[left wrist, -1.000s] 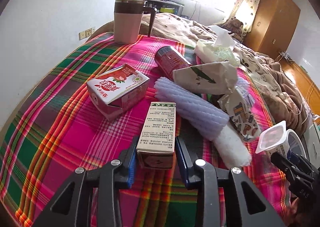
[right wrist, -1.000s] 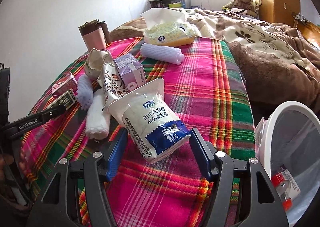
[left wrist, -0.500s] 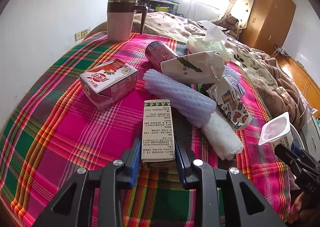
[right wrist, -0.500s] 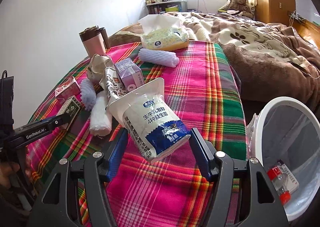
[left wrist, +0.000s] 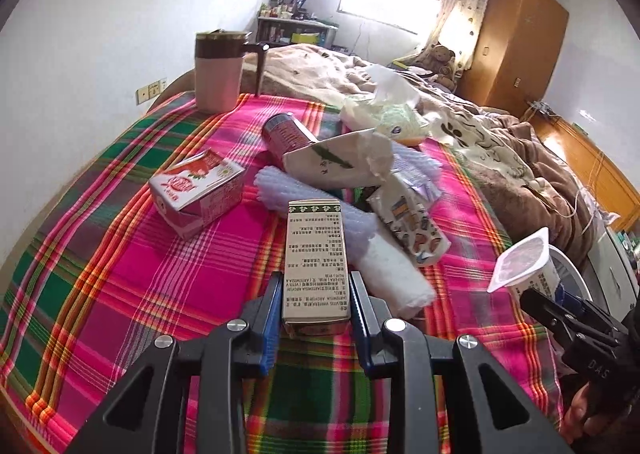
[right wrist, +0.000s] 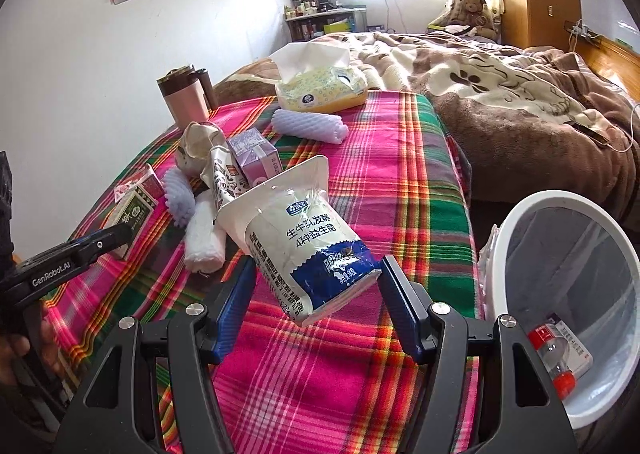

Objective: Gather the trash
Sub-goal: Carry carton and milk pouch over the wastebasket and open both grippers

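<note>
Holding a small printed carton point(left wrist: 315, 266) by its near end, the left hand-held gripper point(left wrist: 316, 302) has both blue pads flat against the long side walls, closed to the box's width; the far end sticks out forward above the plaid table point(left wrist: 120, 254). Judgement: thin card, light, probably empty, crushes if squeezed hard, so side-wall grip near the end flaps looks right. Right hand-held gripper point(right wrist: 316, 286) brackets a yogurt cup point(right wrist: 304, 242), which hangs tilted between the pads; whether both pads touch it, cannot tell. Judgement: thin plastic, light, glossy sleeve, may slip or dent; grip mid-body below the flared rim. White bin point(right wrist: 568, 294) stands just beside the table edge, liner in, a small bottle point(right wrist: 554, 364) inside.
</note>
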Available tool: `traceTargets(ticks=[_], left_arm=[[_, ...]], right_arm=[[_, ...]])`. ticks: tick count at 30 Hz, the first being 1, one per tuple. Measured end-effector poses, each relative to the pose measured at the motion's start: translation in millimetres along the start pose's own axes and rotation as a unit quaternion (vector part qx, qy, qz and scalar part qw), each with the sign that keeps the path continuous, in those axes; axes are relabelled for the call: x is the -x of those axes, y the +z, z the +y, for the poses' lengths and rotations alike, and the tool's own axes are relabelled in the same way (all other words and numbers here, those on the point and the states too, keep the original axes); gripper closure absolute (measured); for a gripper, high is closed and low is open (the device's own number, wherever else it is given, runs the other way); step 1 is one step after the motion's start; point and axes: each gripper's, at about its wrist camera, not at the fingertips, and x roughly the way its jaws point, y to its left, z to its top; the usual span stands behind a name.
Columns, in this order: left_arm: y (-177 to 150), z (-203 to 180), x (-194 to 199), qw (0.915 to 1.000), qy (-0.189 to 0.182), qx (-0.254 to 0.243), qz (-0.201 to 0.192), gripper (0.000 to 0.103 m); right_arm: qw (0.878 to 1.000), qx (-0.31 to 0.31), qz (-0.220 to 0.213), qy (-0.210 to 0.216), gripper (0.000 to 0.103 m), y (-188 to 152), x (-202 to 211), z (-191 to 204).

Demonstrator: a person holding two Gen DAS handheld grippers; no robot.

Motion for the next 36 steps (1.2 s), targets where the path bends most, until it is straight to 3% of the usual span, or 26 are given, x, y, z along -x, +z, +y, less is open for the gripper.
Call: traceTargets(ticks=[19,36], left_arm=[[-1.2,-90.7,41.6,0.9939,-0.068,-0.078,-0.036,0.072],[-15.8,-207.2,38.4,0.9745,-0.136,-0.175,-0.035,0.072]], right_arm=[[0.997,-0.031,-0.058,-0.035,0.039,-0.7,56.9,-36.6],[0.986,-0.093,-0.088,-0.105,0.039,-11.8,97.9,-105.5]])
